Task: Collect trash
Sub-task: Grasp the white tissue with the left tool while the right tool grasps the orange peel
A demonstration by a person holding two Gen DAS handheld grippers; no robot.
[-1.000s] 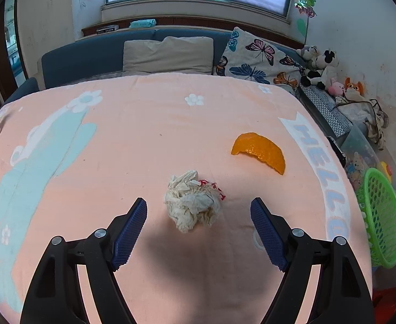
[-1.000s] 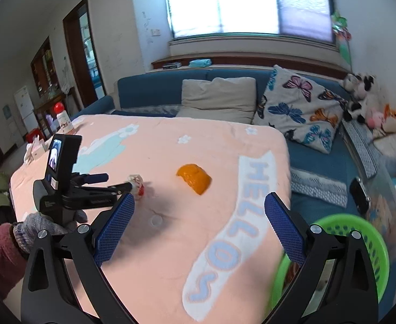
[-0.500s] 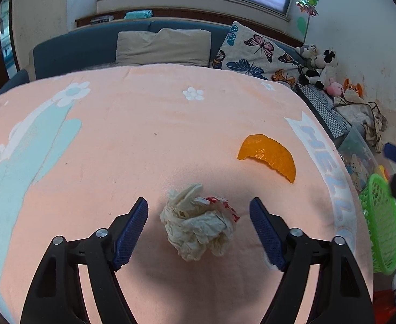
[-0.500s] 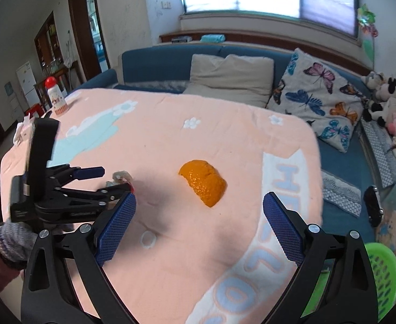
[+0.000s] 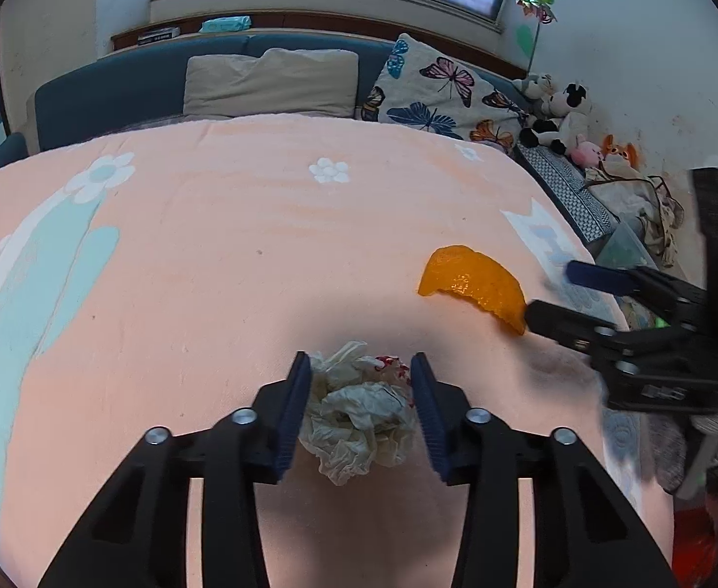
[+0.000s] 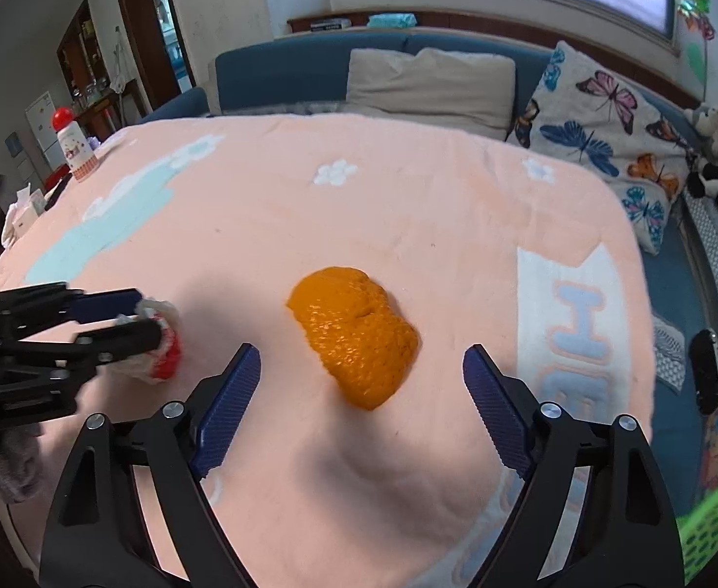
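A crumpled white paper wad (image 5: 359, 414) with red print lies on the pink blanket (image 5: 241, 264). My left gripper (image 5: 359, 387) is shut on it, blue pads pressed to both sides; the wad also shows in the right wrist view (image 6: 160, 343). An orange peel (image 6: 359, 338) lies on the blanket just ahead of my right gripper (image 6: 361, 382), which is open and empty, jaws wide on either side of the peel's near end. The peel (image 5: 476, 284) and the right gripper (image 5: 550, 294) also show in the left wrist view.
A green plastic basket (image 6: 716, 529) stands on the floor at the right past the blanket's edge. A blue sofa (image 6: 305, 68) with pillows runs along the back. A red-capped bottle (image 6: 75, 147) and tissues stand at the far left. Soft toys (image 5: 560, 117) sit at the right.
My left gripper has moved forward around the paper wad and closed on it. My right gripper has moved in from the right edge toward the orange peel, still open.
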